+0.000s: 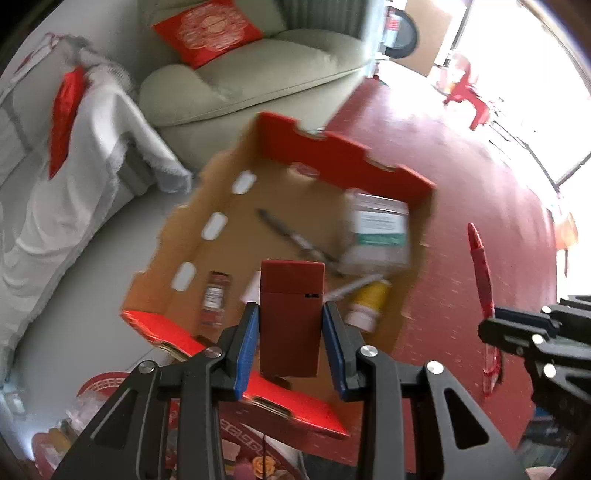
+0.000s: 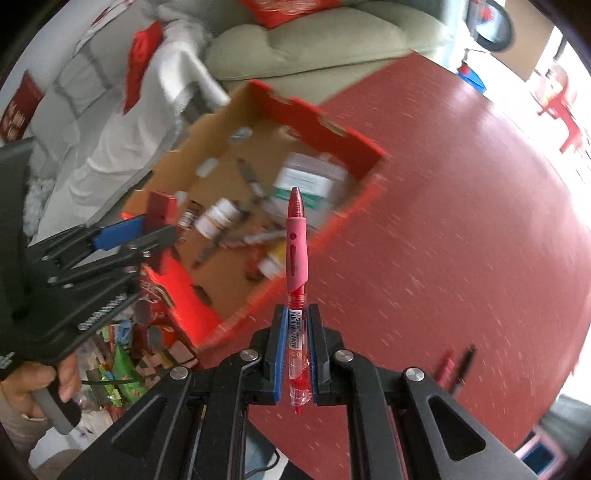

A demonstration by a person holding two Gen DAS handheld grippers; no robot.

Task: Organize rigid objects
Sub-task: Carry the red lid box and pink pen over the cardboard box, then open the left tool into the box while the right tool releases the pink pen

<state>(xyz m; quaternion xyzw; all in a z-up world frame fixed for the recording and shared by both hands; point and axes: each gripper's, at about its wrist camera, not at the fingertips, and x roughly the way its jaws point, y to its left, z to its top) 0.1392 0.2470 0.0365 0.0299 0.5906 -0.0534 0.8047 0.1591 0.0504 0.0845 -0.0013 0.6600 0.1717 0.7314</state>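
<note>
My left gripper (image 1: 291, 312) is shut on a dark red flat box (image 1: 291, 317), held upright above the near end of an open cardboard box (image 1: 207, 206) with red outer walls. Inside that box lie a clear plastic case with a green label (image 1: 380, 232), a yellow bottle (image 1: 369, 301), a small brown jar (image 1: 215, 301) and a dark pen (image 1: 291, 240). My right gripper (image 2: 298, 314) is shut on a red pen (image 2: 295, 258), its tip pointing away over the cardboard box's (image 2: 354, 221) right wall. The left gripper (image 2: 146, 230) with the red box (image 2: 159, 212) shows at left in the right wrist view.
The cardboard box rests on a red tabletop (image 2: 461, 221). Two more pens (image 2: 456, 365) lie on it at the lower right. A pale green sofa (image 1: 258, 74) with a red cushion (image 1: 208, 31) stands behind. Snack packets (image 2: 122, 354) and a round red tray (image 1: 107, 384) sit near the box's near corner.
</note>
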